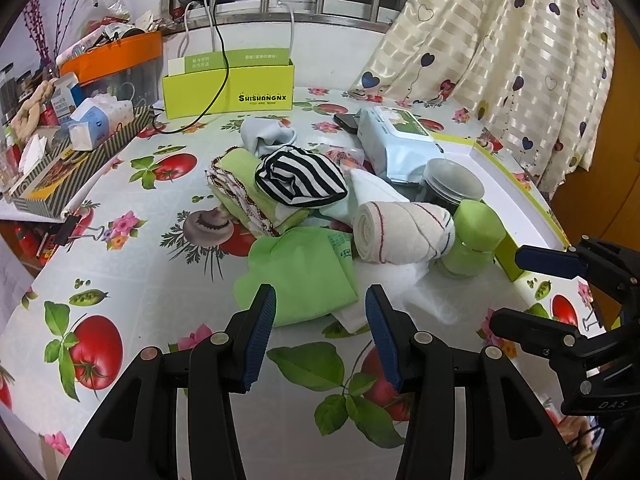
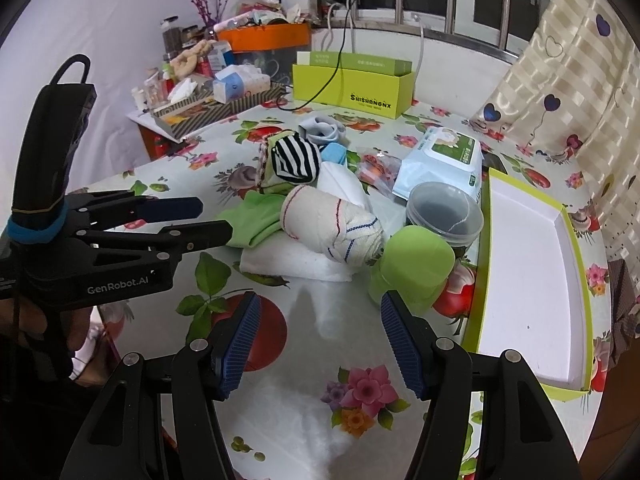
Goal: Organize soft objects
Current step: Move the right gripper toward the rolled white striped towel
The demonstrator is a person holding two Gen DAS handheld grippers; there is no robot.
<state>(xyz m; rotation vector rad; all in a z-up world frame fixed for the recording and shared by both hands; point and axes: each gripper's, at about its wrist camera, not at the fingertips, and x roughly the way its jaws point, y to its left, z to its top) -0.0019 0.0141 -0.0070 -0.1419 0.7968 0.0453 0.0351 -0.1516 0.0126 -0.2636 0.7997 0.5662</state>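
A heap of soft things lies mid-table: a striped black-and-white cloth [image 1: 301, 176] [image 2: 295, 159], a rolled white towel [image 1: 404, 230] [image 2: 332, 230], a green cloth [image 1: 304, 276] [image 2: 260, 220], a folded white cloth [image 2: 292, 262], a green-capped roll [image 1: 474, 236] [image 2: 412, 268] and a grey sock [image 1: 266, 134]. My left gripper [image 1: 320, 304] is open and empty just above the green cloth's near edge. My right gripper [image 2: 318, 312] is open and empty, a little short of the white cloth and green roll. An open green-edged box lid [image 2: 532, 280] lies to the right.
A wet-wipes pack [image 1: 394, 140] [image 2: 440, 160] and a clear plastic tub [image 2: 444, 212] stand behind the heap. A yellow-green box [image 1: 228, 88] with a black cable is at the back. Cluttered trays [image 1: 76, 160] fill the left edge. A curtain [image 1: 500, 60] hangs at the right.
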